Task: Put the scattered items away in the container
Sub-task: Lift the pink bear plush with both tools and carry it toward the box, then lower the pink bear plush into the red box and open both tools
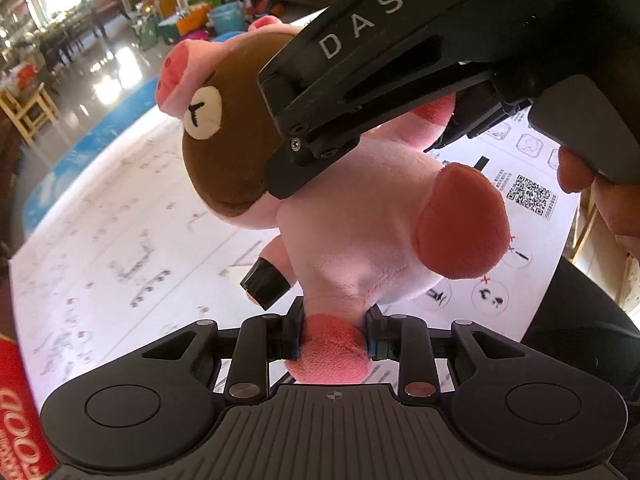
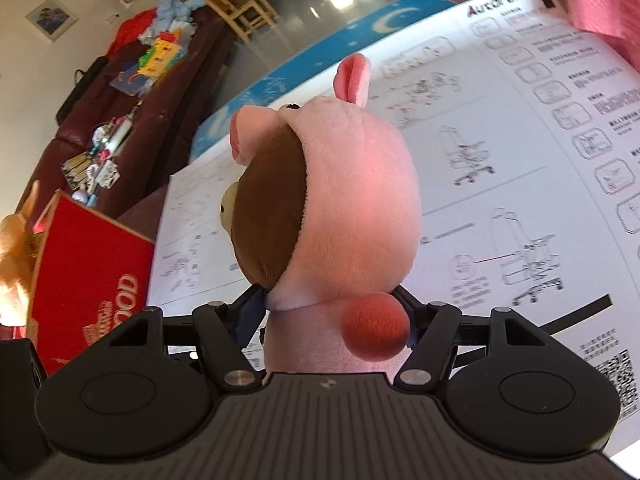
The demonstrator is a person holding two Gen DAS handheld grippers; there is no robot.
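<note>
A pink plush pig with a brown face [image 1: 360, 200] is held up above the white instruction sheet [image 1: 140, 220]. My left gripper [image 1: 333, 336] is shut on one of its dark pink feet [image 1: 332, 356]. My right gripper [image 1: 276, 216] comes in from the upper right and clamps the plush around its neck and body. In the right wrist view the plush [image 2: 344, 216] fills the middle, seen from behind, and my right gripper [image 2: 332, 320] is shut on its body just below the head. A red cardboard box [image 2: 88, 272] stands at the left.
The large white sheet with printed diagrams [image 2: 520, 160] covers the table over a blue mat [image 2: 280, 76]. A dark red sofa with clutter [image 2: 120, 112] stands beyond. A pink item [image 2: 600, 4] is at the upper right. The red box edge [image 1: 20, 408] shows at lower left.
</note>
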